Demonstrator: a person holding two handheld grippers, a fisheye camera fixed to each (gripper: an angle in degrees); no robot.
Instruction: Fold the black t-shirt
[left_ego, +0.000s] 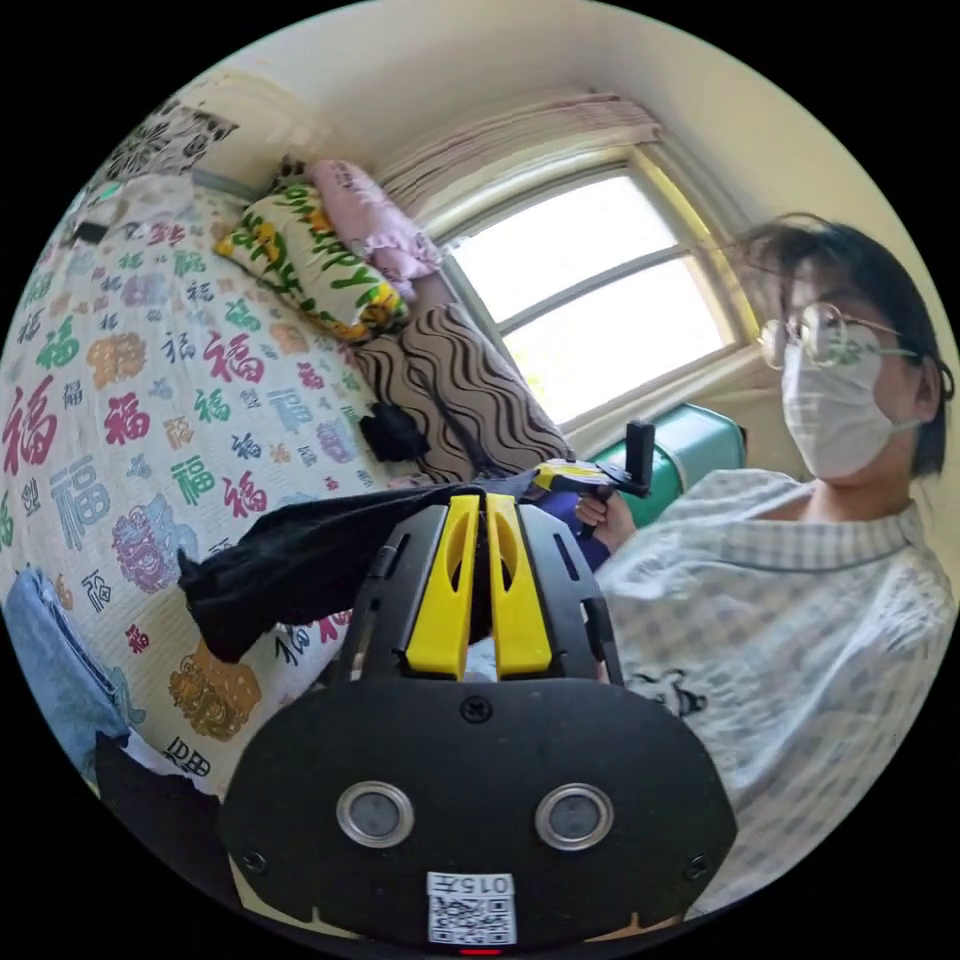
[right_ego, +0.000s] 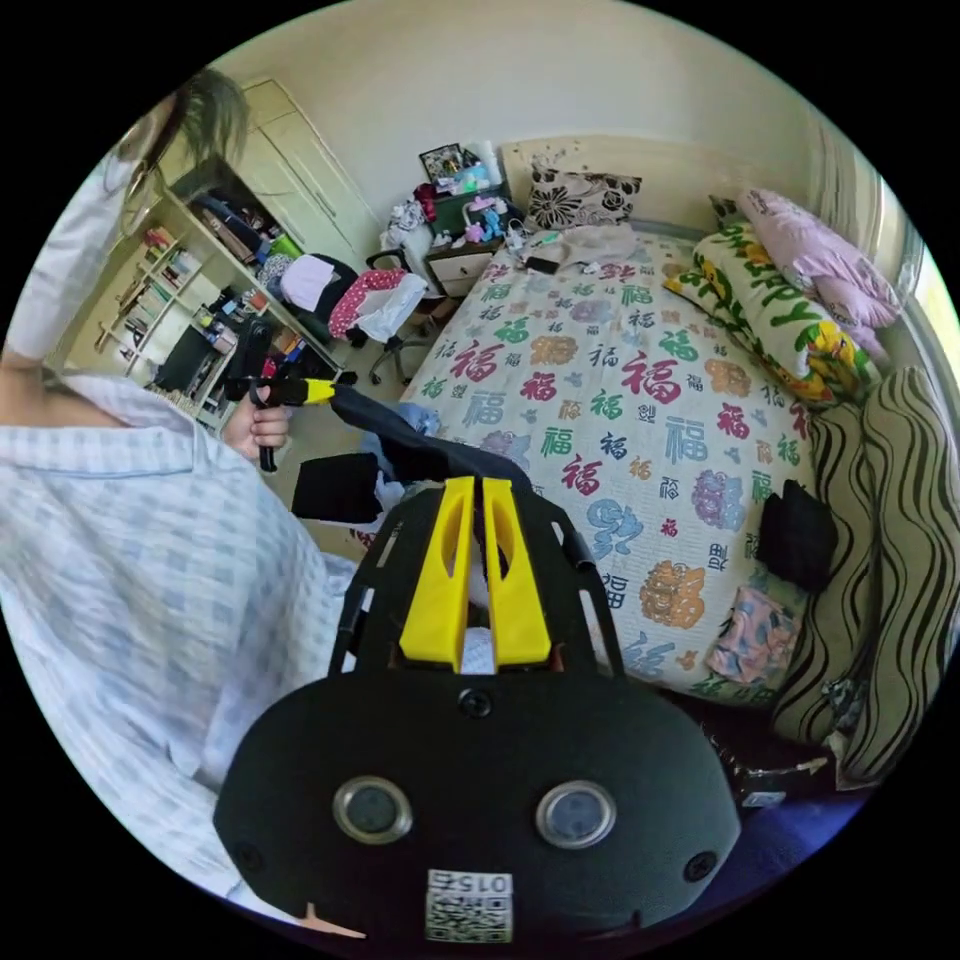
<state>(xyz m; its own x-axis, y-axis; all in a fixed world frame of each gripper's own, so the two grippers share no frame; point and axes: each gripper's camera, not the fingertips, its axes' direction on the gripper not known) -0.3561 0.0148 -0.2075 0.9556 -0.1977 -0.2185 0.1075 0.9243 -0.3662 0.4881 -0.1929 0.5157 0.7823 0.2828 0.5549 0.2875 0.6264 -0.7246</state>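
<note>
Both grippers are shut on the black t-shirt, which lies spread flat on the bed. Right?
Not quite. Both grippers are shut on the t-shirt, but it is not flat on the bed: it hangs stretched in the air between the left gripper and the right gripper, as the left gripper view shows.

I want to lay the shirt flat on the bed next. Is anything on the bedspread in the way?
Mostly open. The black t-shirt hangs between both grippers, left and right. A dark folded item and a pinkish cloth lie near the bedspread's striped-cushion edge; its middle looks free.
</note>
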